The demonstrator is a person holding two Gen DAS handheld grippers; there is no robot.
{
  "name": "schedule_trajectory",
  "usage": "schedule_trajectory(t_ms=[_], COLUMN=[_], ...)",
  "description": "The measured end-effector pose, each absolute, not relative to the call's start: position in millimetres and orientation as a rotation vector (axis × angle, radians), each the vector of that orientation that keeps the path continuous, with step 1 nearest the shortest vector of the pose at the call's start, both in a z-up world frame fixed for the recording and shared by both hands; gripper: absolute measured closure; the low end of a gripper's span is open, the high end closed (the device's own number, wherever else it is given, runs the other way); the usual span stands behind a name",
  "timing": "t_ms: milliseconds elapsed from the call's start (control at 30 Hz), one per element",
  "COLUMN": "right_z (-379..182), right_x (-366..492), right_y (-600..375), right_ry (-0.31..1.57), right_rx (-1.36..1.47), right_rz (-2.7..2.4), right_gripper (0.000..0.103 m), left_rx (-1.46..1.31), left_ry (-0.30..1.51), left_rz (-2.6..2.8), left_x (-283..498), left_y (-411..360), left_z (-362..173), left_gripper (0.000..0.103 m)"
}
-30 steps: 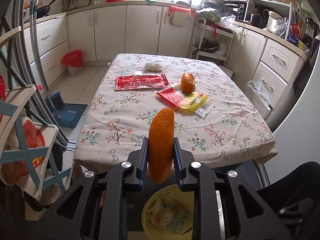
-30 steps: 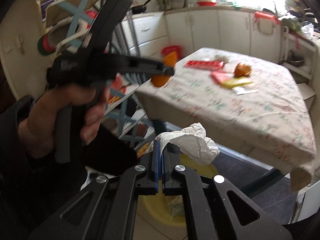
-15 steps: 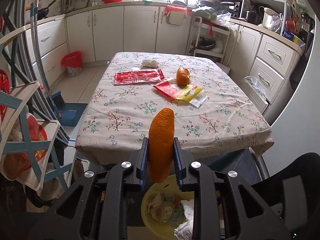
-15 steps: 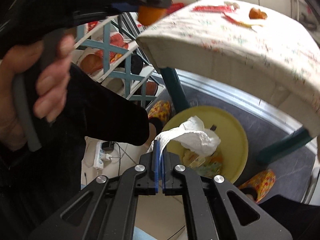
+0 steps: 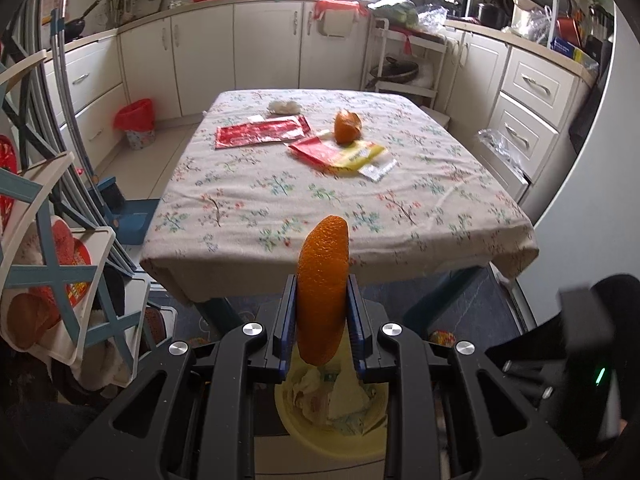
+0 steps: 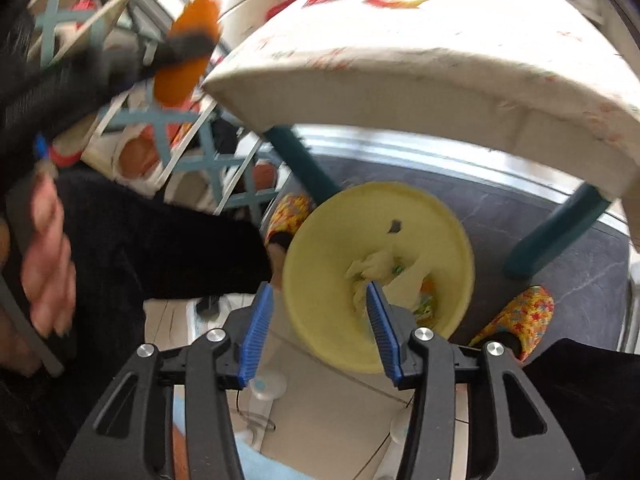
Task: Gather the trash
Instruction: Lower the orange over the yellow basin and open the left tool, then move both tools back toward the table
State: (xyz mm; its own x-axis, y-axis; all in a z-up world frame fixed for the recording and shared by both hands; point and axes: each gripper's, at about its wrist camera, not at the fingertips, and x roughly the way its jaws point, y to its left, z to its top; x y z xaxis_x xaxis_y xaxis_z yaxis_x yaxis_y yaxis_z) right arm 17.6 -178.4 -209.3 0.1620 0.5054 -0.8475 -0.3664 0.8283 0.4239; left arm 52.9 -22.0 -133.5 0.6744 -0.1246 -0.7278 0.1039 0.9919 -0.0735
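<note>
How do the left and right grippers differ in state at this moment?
The left gripper is clamped on a piece of orange peel; the right gripper holds nothing, and its jaws have just been opening. The left gripper sits level with the table edge; the right gripper points down into the yellow bin, where white tissue now lies. Both have blue pads on black frames.

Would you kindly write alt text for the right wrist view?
The open right gripper hangs above a yellow bin holding crumpled tissue, its jaws having just been opening with nothing between them. Upper left, the blurred left gripper holds orange peel beside the cloth-covered table.
</note>
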Motion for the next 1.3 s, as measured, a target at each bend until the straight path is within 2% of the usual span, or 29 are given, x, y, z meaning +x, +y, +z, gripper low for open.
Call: schedule_trajectory(t_ms=[133,400,500,533,567,667,933,1067,1300], right_z=[-196.5,-184.5,-181.4,-181.0,-180.5,-178.5,-178.9,-179.3,-179.8], right_x=[24.9,36.5,34.8,34.9,35.4,34.6,32.8,32.8,32.2], right_y=[-197.2,-239.0,-240.5,-240.2,-239.7,-240.3,-244.0,-243.1,-242.5], right_ry=[1.176,1.075,1.069,1.067,1.065,1.056,1.051,1.05,1.053], right_rx=[0.176,0.339,0.351,0.352,0.351,0.354,0.355,0.349,0.343], right_rz=[0.516,0.357,0.352,0.354,0.357,0.358,0.353,0.353,0.357], right_gripper=[0.046,0.043,0.042,0.042,0.042,0.041,0.039,0.039,0.038], left_rx=[-0.036,-0.012,0.015,0.022,0.03,0.029,-0.016,-0.033,-0.084], left_ry=[0.88,1.154,1.235,1.251,1.248,1.214,1.074,0.996,0.963], left_rz=[-0.167,-0.272,-0.272,-0.272,-0.264,-0.243,-0.161,-0.117,-0.074], left_x=[46.5,42.2,41.2,40.3,39.0,38.5,42.9,42.3,45.7], left_y=[-31.1,-62.5,-68.2,-69.4,-69.9,-66.0,-50.4,-43.3,-29.8], left_z=[-146.0,-201.5,-218.0,-220.4,-220.1,-213.3,-186.3,-172.8,-165.8], left_gripper=[0.081,0.081,0.069,0.06,0.054,0.048,0.042,0.035,0.032])
